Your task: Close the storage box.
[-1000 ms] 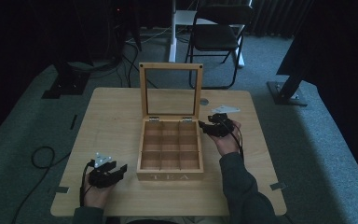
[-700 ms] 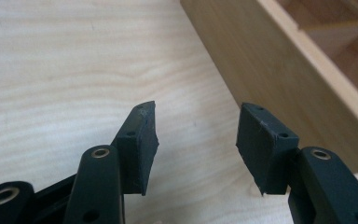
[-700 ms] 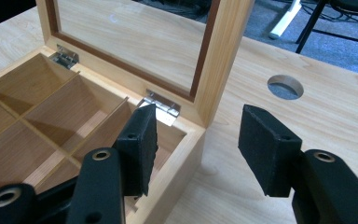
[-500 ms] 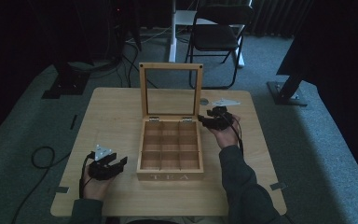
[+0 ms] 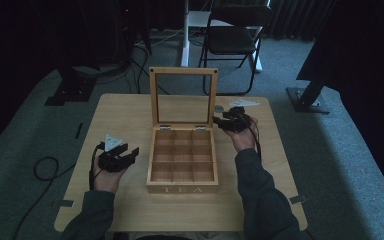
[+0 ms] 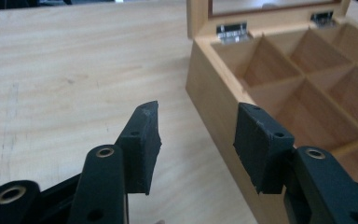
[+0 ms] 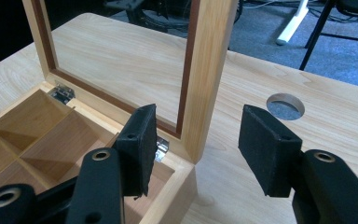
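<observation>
The room is dim. In the high view the far side from ten to two o'clock sinks into near black, and the pale wooden table (image 5: 130, 107) catches only soft, flat light with faint shadows. That picture is grainy and a little soft. Both gripper views are brighter and warmer. In the left gripper view the open light-wood compartment box (image 6: 214, 88) is fairly sharp, while the black jaws at six o'clock blur slightly. In the right gripper view the round hole in the tabletop (image 7: 285, 105) stays crisp; no glare shows anywhere.
</observation>
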`<control>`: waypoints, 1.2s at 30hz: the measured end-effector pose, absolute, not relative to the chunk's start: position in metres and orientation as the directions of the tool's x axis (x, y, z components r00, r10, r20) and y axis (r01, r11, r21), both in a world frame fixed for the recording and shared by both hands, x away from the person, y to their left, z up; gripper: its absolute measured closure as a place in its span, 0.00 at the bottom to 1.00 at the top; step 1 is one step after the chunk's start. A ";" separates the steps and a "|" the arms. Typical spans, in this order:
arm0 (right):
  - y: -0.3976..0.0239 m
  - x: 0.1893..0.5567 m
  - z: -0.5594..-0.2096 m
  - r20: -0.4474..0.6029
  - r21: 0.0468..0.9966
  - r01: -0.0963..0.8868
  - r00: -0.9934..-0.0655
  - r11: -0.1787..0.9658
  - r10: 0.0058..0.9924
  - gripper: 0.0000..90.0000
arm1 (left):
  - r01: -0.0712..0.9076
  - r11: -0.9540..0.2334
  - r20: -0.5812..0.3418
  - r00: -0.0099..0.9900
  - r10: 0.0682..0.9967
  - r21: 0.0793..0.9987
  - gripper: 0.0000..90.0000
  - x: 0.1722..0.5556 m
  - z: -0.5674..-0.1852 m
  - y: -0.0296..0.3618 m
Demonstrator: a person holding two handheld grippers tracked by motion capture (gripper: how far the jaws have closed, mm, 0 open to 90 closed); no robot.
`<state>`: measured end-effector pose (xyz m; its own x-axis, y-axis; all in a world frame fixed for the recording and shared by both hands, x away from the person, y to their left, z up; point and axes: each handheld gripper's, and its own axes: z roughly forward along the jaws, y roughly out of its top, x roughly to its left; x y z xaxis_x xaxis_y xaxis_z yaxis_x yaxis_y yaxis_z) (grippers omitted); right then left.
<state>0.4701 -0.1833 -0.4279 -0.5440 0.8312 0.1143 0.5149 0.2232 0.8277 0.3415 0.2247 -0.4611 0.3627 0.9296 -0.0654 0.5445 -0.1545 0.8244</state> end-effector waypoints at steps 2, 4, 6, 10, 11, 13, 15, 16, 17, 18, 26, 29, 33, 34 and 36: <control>-0.183 0.472 -0.429 0.118 0.825 0.520 -0.541 0.222 0.833 0.49 | 0.541 -0.151 -0.070 0.366 0.928 0.827 0.57 0.348 -0.459 0.225; -0.183 0.474 -0.429 0.117 0.824 0.520 -0.544 0.225 0.831 0.48 | 0.538 -0.158 -0.061 0.366 0.929 0.828 0.57 0.354 -0.458 0.224; -0.183 0.476 -0.426 0.112 0.827 0.513 -0.551 0.230 0.827 0.48 | 0.536 -0.162 -0.057 0.369 0.927 0.829 0.57 0.361 -0.456 0.223; -0.182 0.478 -0.423 0.123 0.829 0.513 -0.553 0.221 0.824 0.48 | 0.528 -0.174 -0.038 0.366 0.930 0.832 0.57 0.376 -0.450 0.219; -0.183 0.479 -0.422 0.125 0.833 0.509 -0.556 0.218 0.822 0.48 | 0.524 -0.178 -0.033 0.368 0.929 0.833 0.57 0.380 -0.448 0.218; -0.182 0.482 -0.422 0.133 0.829 0.517 -0.553 0.213 0.823 0.48 | 0.520 -0.177 -0.032 0.368 0.929 0.835 0.56 0.388 -0.444 0.216; -0.178 0.485 -0.422 0.123 0.829 0.513 -0.557 0.224 0.821 0.46 | 0.517 -0.185 -0.023 0.370 0.929 0.836 0.55 0.396 -0.440 0.213; -0.178 0.485 -0.422 0.123 0.829 0.513 -0.557 0.224 0.821 0.46 | 0.516 -0.188 -0.019 0.369 0.929 0.836 0.55 0.400 -0.439 0.211; -0.175 0.488 -0.423 0.121 0.823 0.518 -0.558 0.231 0.821 0.45 | 0.518 -0.187 -0.020 0.367 0.930 0.834 0.55 0.404 -0.438 0.209; -0.173 0.490 -0.423 0.126 0.820 0.524 -0.559 0.231 0.820 0.45 | 0.520 -0.193 -0.015 0.370 0.929 0.832 0.55 0.407 -0.437 0.207; -0.167 0.502 -0.426 0.143 0.815 0.536 -0.552 0.219 0.822 0.44 | 0.539 -0.179 -0.036 0.365 0.930 0.823 0.53 0.437 -0.437 0.193; -0.165 0.508 -0.426 0.157 0.819 0.536 -0.553 0.205 0.819 0.45 | 0.535 -0.191 -0.030 0.378 0.925 0.823 0.52 0.443 -0.436 0.186; -0.165 0.514 -0.425 0.165 0.820 0.537 -0.554 0.199 0.816 0.46 | 0.539 -0.176 -0.050 0.378 0.924 0.824 0.52 0.447 -0.435 0.179; -0.164 0.516 -0.425 0.162 0.821 0.535 -0.555 0.200 0.816 0.47 | 0.540 -0.171 -0.055 0.377 0.925 0.824 0.52 0.447 -0.435 0.177; -0.163 0.519 -0.424 0.167 0.822 0.532 -0.563 0.200 0.810 0.47 | 0.541 -0.185 -0.047 0.386 0.921 0.820 0.52 0.448 -0.436 0.172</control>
